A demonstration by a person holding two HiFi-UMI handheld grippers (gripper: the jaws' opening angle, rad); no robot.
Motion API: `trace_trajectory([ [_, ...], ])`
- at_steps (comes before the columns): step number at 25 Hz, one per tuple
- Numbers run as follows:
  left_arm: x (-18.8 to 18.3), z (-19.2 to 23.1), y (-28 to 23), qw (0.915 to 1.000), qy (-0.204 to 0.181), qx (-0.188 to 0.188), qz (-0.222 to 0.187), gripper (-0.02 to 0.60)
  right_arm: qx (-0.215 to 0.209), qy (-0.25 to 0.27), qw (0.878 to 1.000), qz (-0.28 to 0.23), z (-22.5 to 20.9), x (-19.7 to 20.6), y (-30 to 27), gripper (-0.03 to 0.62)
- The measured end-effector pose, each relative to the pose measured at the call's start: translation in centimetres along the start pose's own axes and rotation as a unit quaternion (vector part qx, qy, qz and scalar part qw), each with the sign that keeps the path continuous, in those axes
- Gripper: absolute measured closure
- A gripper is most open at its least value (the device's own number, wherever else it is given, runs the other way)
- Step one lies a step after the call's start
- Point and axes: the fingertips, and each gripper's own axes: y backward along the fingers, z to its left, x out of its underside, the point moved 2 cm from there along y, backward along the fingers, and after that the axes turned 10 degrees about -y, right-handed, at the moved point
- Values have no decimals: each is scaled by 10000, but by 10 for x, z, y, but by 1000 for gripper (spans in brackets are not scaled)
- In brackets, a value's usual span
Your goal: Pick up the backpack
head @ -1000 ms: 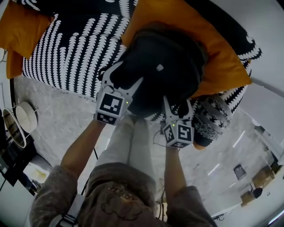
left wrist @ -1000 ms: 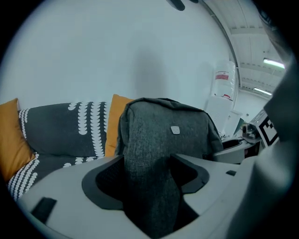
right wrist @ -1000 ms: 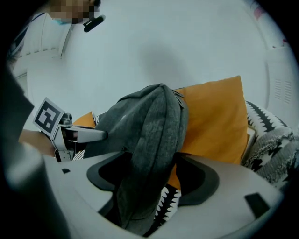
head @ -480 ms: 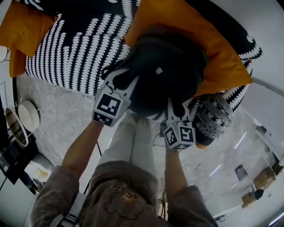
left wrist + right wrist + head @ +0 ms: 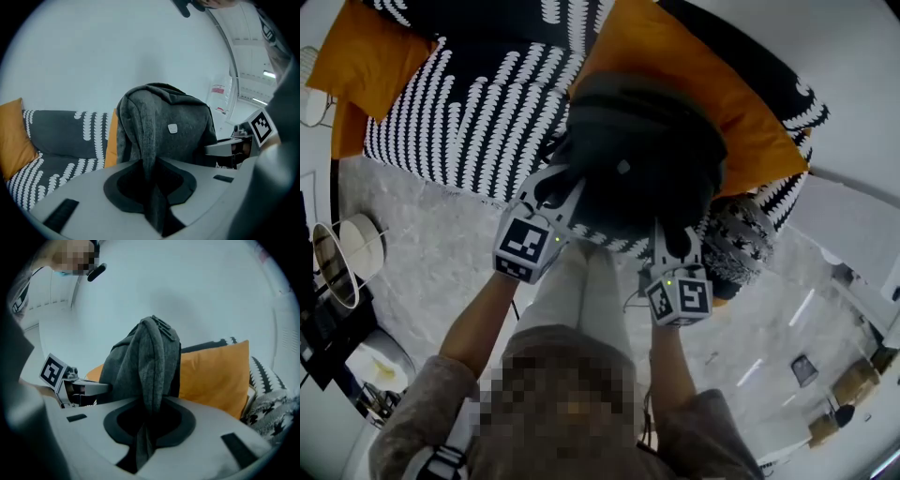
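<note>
The dark grey backpack [image 5: 637, 159] hangs in front of the sofa, held from both sides. My left gripper [image 5: 555, 187] is shut on a fold of its fabric at the left edge; its jaws have just been closing on that fold [image 5: 151, 187]. My right gripper [image 5: 675, 236] is shut on a fold at the backpack's lower right; its jaws have also just been closing, with cloth pinched between them [image 5: 143, 427]. A small pale label [image 5: 173, 128] shows on the backpack's face. In the right gripper view the backpack [image 5: 147, 359] stands tall before an orange cushion.
Behind the backpack is a black-and-white patterned sofa [image 5: 478, 103] with an orange cushion [image 5: 741, 122] on the right and another [image 5: 366, 56] at the far left. A grey patterned pillow [image 5: 741, 239] lies by the right gripper. A round pale lamp [image 5: 352, 248] stands on the marbled floor at left.
Both pairs of jaws went from wide to pinched on the backpack's fabric. Both grippers then rose, and the backpack came up with them.
</note>
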Motion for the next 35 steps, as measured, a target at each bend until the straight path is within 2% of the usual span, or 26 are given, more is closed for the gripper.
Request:
trace_trajectory([
  [8,-119,-17,83,9988,-158,-210,-417,522,-113,278,9988,-399,63,-98,78,543],
  [15,-173,-41,159,9962,-197,-492,-693,522,-438,467,9964,-557,113,-144,145,543],
  [20,-182,-58,190,9942,-171,-711,-791,522,-674,479,9946,-622,126,-148,172,543],
  [25,-176,-72,216,9931,-49,-928,-722,522,-965,641,9917,-557,136,-147,188,543],
  [35,-143,-105,281,9903,33,-1122,-814,522,-1191,732,9888,-529,167,-106,236,543],
])
